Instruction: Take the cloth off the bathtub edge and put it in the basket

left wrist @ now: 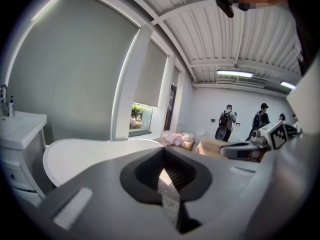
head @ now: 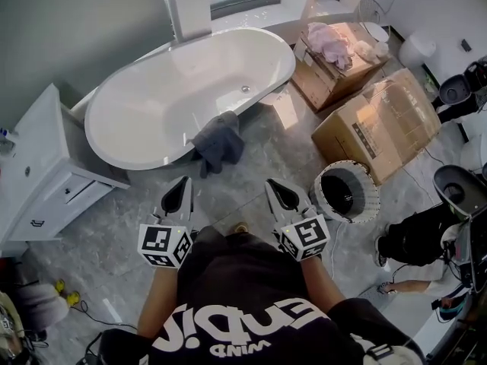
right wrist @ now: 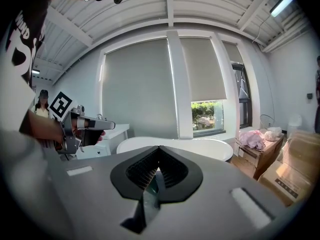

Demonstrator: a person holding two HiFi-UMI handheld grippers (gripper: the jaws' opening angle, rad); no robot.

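Note:
A dark grey-blue cloth [head: 219, 141] hangs over the near rim of the white oval bathtub [head: 137, 105], its lower end trailing to the floor. Both grippers are held side by side just short of it, pointing toward the tub. My left gripper [head: 183, 182] is shut and empty, below and left of the cloth. My right gripper [head: 272, 184] is also shut with nothing in it, to the cloth's lower right. The round white basket [head: 346, 192] with a dark inside stands on the floor right of the right gripper. The tub rim [left wrist: 85, 146] [right wrist: 200, 145] shows beyond each gripper's jaws; the cloth is hidden there.
A white vanity cabinet [head: 42, 173] stands left of the tub. Two cardboard boxes [head: 380, 124] [head: 335, 71] sit on the right, the far one holding pink fabric [head: 329, 40]. A person [head: 415, 238] is at the right edge, with others [left wrist: 227, 121] standing far off.

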